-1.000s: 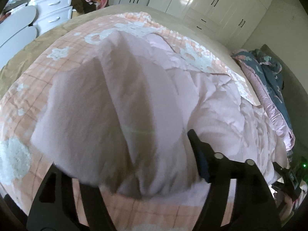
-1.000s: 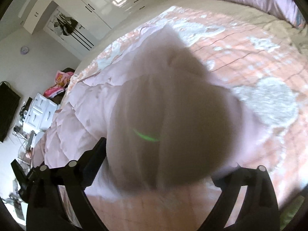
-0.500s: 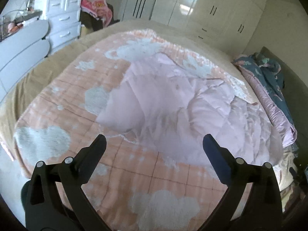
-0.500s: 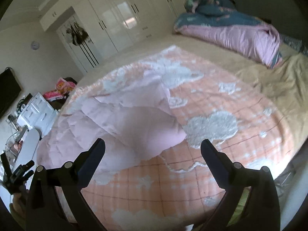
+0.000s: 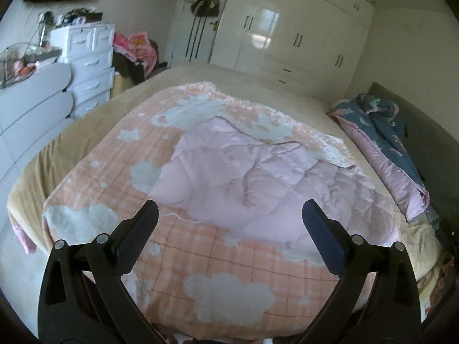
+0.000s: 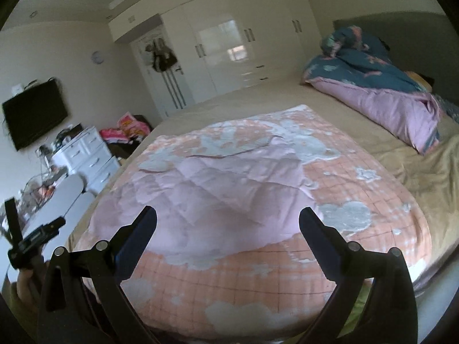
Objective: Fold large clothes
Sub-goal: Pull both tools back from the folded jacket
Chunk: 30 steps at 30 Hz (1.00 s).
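A: Where is the garment (image 5: 252, 177)?

B: Spread on the blanket (image 5: 229, 261), past the tips of both pairs of jaws. It is pale pink, quilted and rumpled, with one part laid over the rest.

A: Does either gripper have it?

B: No. The left gripper (image 5: 229, 215) has its jaws wide apart with nothing between them; the cloth lies beyond and below the tips. The right gripper (image 6: 228, 215) is just as wide and just as empty.

A: How does the cloth sit for the right one?

B: Its near edge (image 6: 229, 255) crosses the gap between the jaws, lower down on the bed (image 6: 330, 100).

A: Anything else near them?

B: In the right view, the other gripper shows far to the left of the jaws, held in a hand (image 6: 24, 288).
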Each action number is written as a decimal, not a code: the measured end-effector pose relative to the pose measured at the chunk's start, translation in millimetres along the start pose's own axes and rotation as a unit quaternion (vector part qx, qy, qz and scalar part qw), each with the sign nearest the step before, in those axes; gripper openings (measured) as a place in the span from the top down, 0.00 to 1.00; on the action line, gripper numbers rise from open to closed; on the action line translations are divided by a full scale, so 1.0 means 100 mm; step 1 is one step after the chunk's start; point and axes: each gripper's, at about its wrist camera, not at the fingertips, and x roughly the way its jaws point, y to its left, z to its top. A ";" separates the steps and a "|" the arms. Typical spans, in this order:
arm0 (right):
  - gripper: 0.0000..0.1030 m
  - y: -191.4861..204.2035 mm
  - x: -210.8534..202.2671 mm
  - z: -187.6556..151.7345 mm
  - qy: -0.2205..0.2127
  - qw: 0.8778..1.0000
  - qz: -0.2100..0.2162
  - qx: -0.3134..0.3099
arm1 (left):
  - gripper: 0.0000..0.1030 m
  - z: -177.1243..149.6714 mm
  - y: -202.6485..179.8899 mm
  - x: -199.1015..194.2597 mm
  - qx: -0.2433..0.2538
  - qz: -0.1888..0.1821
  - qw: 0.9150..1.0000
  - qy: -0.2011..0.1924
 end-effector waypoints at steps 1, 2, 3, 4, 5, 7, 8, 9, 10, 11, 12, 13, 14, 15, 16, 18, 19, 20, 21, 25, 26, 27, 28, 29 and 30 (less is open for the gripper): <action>0.04 0.05 -0.02 0.00 0.000 1.000 0.002 -0.006 | 0.09 0.00 -0.03 -0.03 0.002 -0.003 1.000 -0.002; 0.04 0.13 -0.04 -0.02 -0.001 1.000 0.005 -0.017 | 0.09 -0.02 -0.05 -0.04 0.003 -0.006 1.000 -0.003; 0.04 0.18 -0.05 -0.03 0.000 1.000 0.008 -0.022 | 0.09 -0.03 -0.09 -0.05 0.007 -0.012 1.000 -0.002; 0.04 0.25 -0.04 -0.05 0.005 1.000 0.014 -0.028 | 0.09 -0.05 -0.13 -0.06 0.015 -0.015 1.000 0.000; 0.04 0.30 -0.03 -0.07 0.010 0.999 0.018 -0.033 | 0.09 -0.07 -0.17 -0.06 0.021 -0.015 1.000 0.002; 0.04 0.40 0.00 -0.13 0.021 0.999 0.019 -0.045 | 0.09 -0.11 -0.25 -0.05 0.030 -0.014 0.999 0.003; 0.04 0.44 0.01 -0.16 0.024 0.998 0.018 -0.049 | 0.09 -0.14 -0.28 -0.04 0.034 -0.016 0.999 0.005; 0.04 0.50 0.03 -0.21 0.030 0.998 0.021 -0.054 | 0.09 -0.16 -0.32 -0.03 0.039 -0.020 0.999 0.007; 0.04 0.54 0.05 -0.24 0.034 0.997 0.022 -0.059 | 0.09 -0.18 -0.36 -0.02 0.047 -0.023 0.999 0.011; 0.04 0.60 0.07 -0.29 0.038 0.997 0.022 -0.071 | 0.09 -0.20 -0.39 0.00 0.052 -0.024 0.998 0.015; 0.04 0.65 0.09 -0.33 0.042 0.996 0.019 -0.081 | 0.09 -0.22 -0.42 0.01 0.056 -0.024 0.998 0.020; 0.04 0.68 0.12 -0.36 0.045 0.995 0.014 -0.089 | 0.09 -0.24 -0.45 0.02 0.057 -0.027 0.998 0.020; 0.04 0.71 0.16 -0.40 0.053 0.994 0.016 -0.090 | 0.09 -0.26 -0.47 0.02 0.057 -0.032 0.998 0.023; 0.04 0.72 0.20 -0.43 0.063 0.994 0.027 -0.085 | 0.09 -0.29 -0.50 0.03 0.058 -0.038 0.997 0.027; 0.04 0.73 0.24 -0.46 0.072 0.994 0.036 -0.079 | 0.09 -0.31 -0.53 0.04 0.061 -0.042 0.997 0.029; 0.04 0.78 0.28 -0.50 0.078 0.993 0.030 -0.080 | 0.09 -0.34 -0.58 0.04 0.069 -0.045 0.996 0.031; 0.04 0.80 0.30 -0.52 0.079 0.993 0.031 -0.084 | 0.09 -0.36 -0.60 0.05 0.074 -0.045 0.996 0.032; 0.04 0.82 0.30 -0.53 0.080 0.993 0.034 -0.086 | 0.09 -0.37 -0.61 0.05 0.075 -0.047 0.996 0.034; 0.04 0.84 0.30 -0.53 0.080 0.992 0.035 -0.088 | 0.09 -0.38 -0.61 0.05 0.076 -0.050 0.995 0.035; 0.04 0.84 0.28 -0.53 0.076 0.993 0.036 -0.087 | 0.09 -0.39 -0.62 0.06 0.077 -0.052 0.995 0.036; 0.04 0.84 0.29 -0.53 0.077 0.993 0.037 -0.086 | 0.09 -0.39 -0.63 0.06 0.076 -0.052 0.995 0.036; 0.04 0.83 0.29 -0.52 0.077 0.993 0.036 -0.085 | 0.09 -0.39 -0.63 0.07 0.077 -0.051 0.995 0.036; 0.04 0.82 0.29 -0.52 0.077 0.993 0.036 -0.084 | 0.09 -0.39 -0.63 0.06 0.078 -0.050 0.995 0.035; 0.04 0.83 0.29 -0.52 0.078 0.993 0.037 -0.083 | 0.09 -0.39 -0.64 0.06 0.079 -0.049 0.995 0.035; 0.04 0.83 0.29 -0.52 0.077 0.993 0.037 -0.083 | 0.09 -0.40 -0.64 0.07 0.081 -0.049 0.995 0.035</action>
